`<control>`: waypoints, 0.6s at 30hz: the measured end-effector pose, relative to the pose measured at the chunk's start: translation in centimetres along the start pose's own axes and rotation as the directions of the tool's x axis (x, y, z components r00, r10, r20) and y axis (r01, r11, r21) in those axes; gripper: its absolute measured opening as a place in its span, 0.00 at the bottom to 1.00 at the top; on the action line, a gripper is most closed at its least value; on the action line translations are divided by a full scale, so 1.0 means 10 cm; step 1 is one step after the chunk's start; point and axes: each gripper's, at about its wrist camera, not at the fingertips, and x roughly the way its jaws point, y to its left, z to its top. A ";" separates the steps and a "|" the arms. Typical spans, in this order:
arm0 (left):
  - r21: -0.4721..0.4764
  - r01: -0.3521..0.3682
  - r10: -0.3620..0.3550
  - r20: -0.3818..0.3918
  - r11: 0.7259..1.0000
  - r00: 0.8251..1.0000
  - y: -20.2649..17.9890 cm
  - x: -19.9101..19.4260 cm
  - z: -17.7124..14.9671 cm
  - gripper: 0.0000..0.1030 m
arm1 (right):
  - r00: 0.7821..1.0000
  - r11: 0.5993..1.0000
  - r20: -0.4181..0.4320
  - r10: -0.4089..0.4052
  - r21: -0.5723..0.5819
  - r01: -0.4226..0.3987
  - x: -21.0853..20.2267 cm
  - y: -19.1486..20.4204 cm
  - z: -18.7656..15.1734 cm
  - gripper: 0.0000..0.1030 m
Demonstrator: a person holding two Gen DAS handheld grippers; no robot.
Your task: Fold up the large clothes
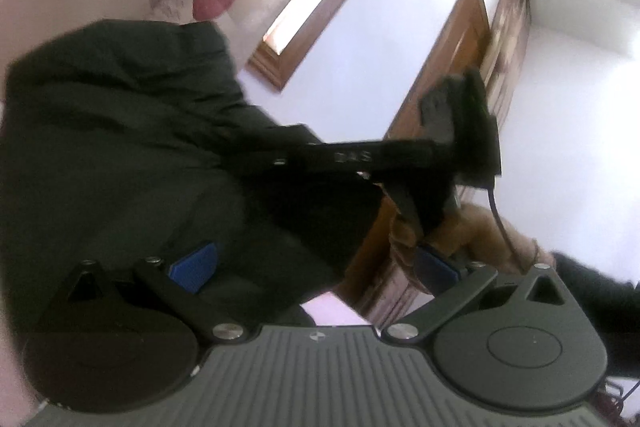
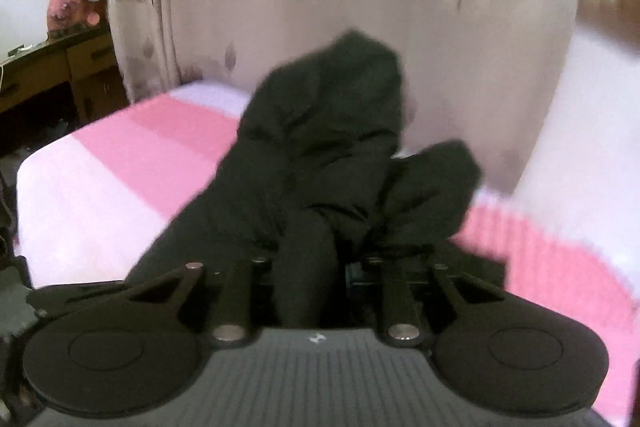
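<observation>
Two grippers: right gripper (image 2: 310,267) jaws pinch dark jacket (image 2: 320,147) over pink bed (image 2: 120,167); left gripper (image 1: 312,267) jaws spread wide.

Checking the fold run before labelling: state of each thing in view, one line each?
dark garment: crumpled, bunched, lying on the bed, part of it pinched at the right gripper
bed cover: spread flat, pink and white stripes
left gripper: jaws wide apart, blue pads not pressing on cloth
right gripper: jaws narrow, dark cloth between them
wooden door: blurred, cannot tell whether open or closed
</observation>
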 end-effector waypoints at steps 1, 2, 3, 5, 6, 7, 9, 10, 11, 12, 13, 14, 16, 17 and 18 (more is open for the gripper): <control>-0.004 -0.018 0.018 0.002 1.000 1.000 0.01 -0.02 0.01 1.00 | 1.000 1.000 0.009 -0.018 0.016 0.018 -0.06 -0.08 -0.02 0.19; -0.021 -0.036 0.036 0.004 0.999 0.999 0.03 -0.04 0.02 1.00 | 0.999 0.998 0.013 -0.034 0.047 0.034 -0.07 -0.18 -0.08 0.19; -0.047 -0.032 0.032 0.009 0.998 0.999 0.08 -0.06 0.01 1.00 | 0.999 0.995 0.007 -0.053 0.088 0.053 -0.08 -0.30 -0.17 0.19; -0.077 -0.057 0.057 -0.003 0.995 0.998 0.16 -0.06 -0.03 1.00 | 0.998 0.981 -0.009 -0.069 0.180 0.070 -0.06 -0.53 -0.38 0.19; -0.086 -0.087 0.086 -0.016 0.992 0.996 0.19 -0.04 -0.05 1.00 | 0.997 0.970 -0.015 -0.077 0.230 0.078 -0.04 -0.65 -0.52 0.19; -0.100 -0.106 0.104 -0.031 0.989 0.994 0.24 -0.02 -0.07 1.00 | 0.997 0.960 -0.011 -0.080 0.268 0.080 -0.04 -0.73 -0.64 0.19; -0.146 -0.132 0.125 -0.052 0.981 0.991 0.32 0.01 -0.09 1.00 | 0.998 0.930 0.018 -0.066 0.364 0.055 -0.08 -0.94 -0.89 0.19; -0.174 -0.130 0.122 -0.059 0.976 0.991 0.37 0.02 -0.09 1.00 | 0.997 0.913 0.040 -0.059 0.407 0.038 -0.11 -1.03 -1.01 0.19; -0.184 -0.133 0.122 -0.067 0.974 0.990 0.39 0.04 -0.10 1.00 | 0.997 0.904 0.054 -0.061 0.427 0.032 -0.13 -1.09 -1.09 0.19; -0.180 -0.145 0.133 -0.075 0.973 0.988 0.39 0.06 -0.10 1.00 | 0.996 0.902 0.057 -0.072 0.431 0.040 -0.12 -1.14 -1.14 0.19; -0.174 -0.154 0.142 -0.081 0.973 0.987 0.40 0.07 -0.10 1.00 | 0.995 0.900 0.056 -0.088 0.432 0.055 -0.12 -1.19 -1.18 0.20; -0.174 -0.149 0.135 -0.090 0.973 0.987 0.41 0.10 -0.10 1.00 | 0.994 0.898 0.051 -0.099 0.435 0.067 -0.10 -1.22 -1.21 0.20; -0.176 -0.145 0.124 -0.123 0.974 0.985 0.42 0.19 -0.11 1.00 | 0.992 0.899 0.038 -0.118 0.428 0.090 0.01 -1.28 -1.24 0.21; -0.174 -0.152 0.129 -0.133 0.973 0.983 0.42 0.21 -0.11 1.00 | 0.993 0.897 0.033 -0.118 0.431 0.092 0.06 -1.30 -1.28 0.22; -0.176 -0.149 0.126 -0.134 0.973 0.983 0.43 0.22 -0.12 1.00 | 0.993 0.895 0.028 -0.117 0.436 0.093 0.06 -1.33 -1.32 0.26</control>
